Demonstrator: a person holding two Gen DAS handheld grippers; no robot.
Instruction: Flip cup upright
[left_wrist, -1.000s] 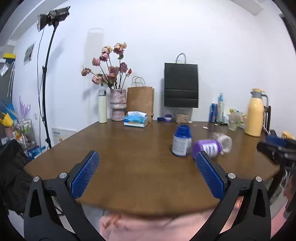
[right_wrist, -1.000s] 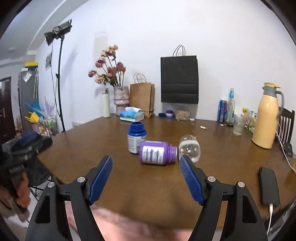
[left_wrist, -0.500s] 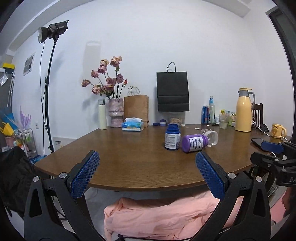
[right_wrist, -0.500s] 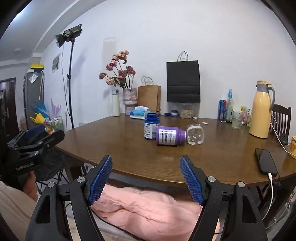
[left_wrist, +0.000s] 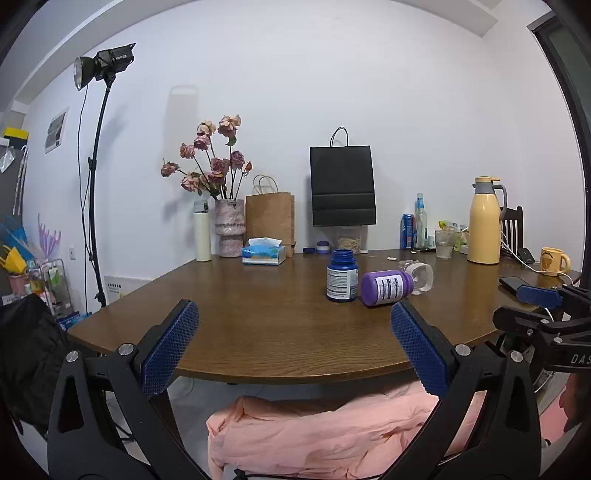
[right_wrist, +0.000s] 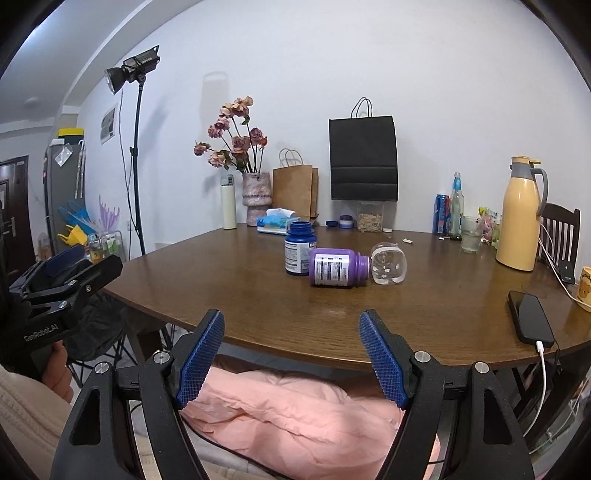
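Note:
A clear cup (right_wrist: 388, 264) lies on its side on the brown table (right_wrist: 258, 306), mouth toward a purple bottle (right_wrist: 337, 267) that also lies on its side. A blue bottle (right_wrist: 298, 254) stands upright just left of them. In the left wrist view the clear cup (left_wrist: 420, 277) shows behind the purple bottle (left_wrist: 386, 287), right of the blue bottle (left_wrist: 342, 276). My left gripper (left_wrist: 292, 307) is open, held off the table's front edge. My right gripper (right_wrist: 291, 316) is open too, short of the front edge and holding nothing.
At the back stand a vase of flowers (left_wrist: 229, 225), a tissue box (left_wrist: 263, 252), paper bags and a yellow jug (right_wrist: 519, 218). A phone on a cable (right_wrist: 530, 316) and a mug (left_wrist: 553, 260) lie at the right. Pink cloth (right_wrist: 295, 413) lies below the table edge.
Both grippers have drawn back from over the table to beyond its front edge and dropped lower. The cup and bottles look farther away and have not moved. Both stay open.

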